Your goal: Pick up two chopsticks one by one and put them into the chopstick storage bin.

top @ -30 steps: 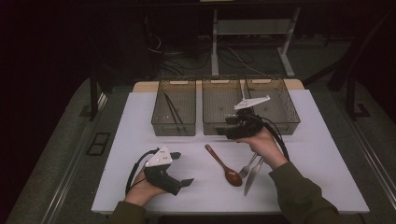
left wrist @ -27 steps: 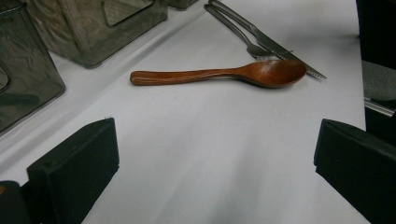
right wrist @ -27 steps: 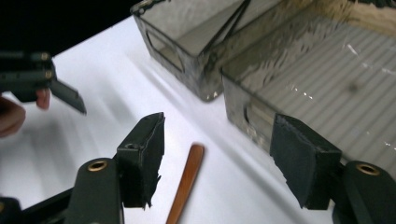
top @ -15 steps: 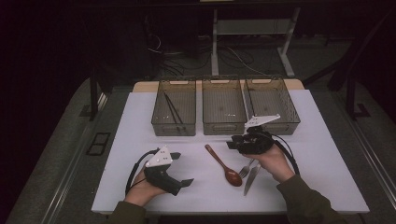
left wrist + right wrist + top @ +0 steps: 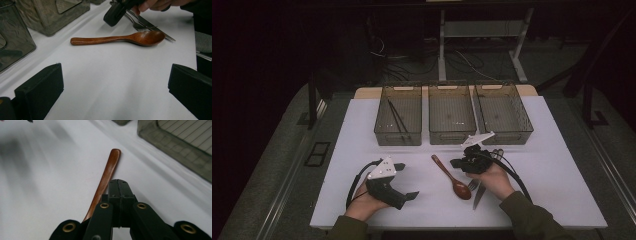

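**Right gripper closed over the wooden spoon's handle**

At lower centre of the high view, the left gripper (image 5: 411, 196) rests on the table (image 5: 362, 130), jaws wide apart and empty. Just right, the wooden spoon (image 5: 451, 176) lies flat. The right gripper (image 5: 455, 163) has just closed, jaws together with nothing between them, above the handle. Three bins (image 5: 398, 140) stand beyond.
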`<state>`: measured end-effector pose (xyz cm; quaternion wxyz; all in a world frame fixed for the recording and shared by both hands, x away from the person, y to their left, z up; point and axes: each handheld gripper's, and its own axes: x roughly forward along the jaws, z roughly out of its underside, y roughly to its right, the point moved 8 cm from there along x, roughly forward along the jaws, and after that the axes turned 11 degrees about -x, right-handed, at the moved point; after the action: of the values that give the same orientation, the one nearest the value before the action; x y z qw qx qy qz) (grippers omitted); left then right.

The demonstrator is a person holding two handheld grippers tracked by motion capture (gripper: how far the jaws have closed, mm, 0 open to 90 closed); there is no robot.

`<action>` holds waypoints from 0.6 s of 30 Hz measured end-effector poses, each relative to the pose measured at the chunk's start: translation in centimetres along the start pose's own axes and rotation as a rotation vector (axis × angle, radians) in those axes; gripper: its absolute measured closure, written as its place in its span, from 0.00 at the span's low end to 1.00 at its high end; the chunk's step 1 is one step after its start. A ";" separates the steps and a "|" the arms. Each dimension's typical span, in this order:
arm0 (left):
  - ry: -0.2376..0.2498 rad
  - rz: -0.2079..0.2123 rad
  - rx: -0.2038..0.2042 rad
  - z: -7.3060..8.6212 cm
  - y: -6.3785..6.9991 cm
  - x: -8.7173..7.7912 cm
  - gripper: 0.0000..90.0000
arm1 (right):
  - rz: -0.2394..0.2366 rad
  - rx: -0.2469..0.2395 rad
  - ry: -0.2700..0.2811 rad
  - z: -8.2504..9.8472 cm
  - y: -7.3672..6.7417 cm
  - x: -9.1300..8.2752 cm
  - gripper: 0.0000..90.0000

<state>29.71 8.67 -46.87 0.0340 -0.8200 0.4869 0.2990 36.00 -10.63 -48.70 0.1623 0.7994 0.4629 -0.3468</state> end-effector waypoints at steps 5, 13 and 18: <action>0.001 0.000 0.001 0.0 0.0 -0.1 0.00 | -0.006 -0.013 -0.021 0.3 -0.3 1.1 1.00; 0.001 0.000 -0.001 0.0 0.0 0.0 0.00 | -0.007 -0.010 -0.038 0.5 -0.5 1.7 1.00; 0.000 0.000 -0.001 0.0 0.0 0.0 0.00 | -0.010 -0.013 -0.044 0.5 -0.5 2.0 1.00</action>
<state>29.68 8.68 -46.84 0.0337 -0.8200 0.4868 0.2991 36.03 -9.39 -50.38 0.1760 0.7882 0.4653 -0.3622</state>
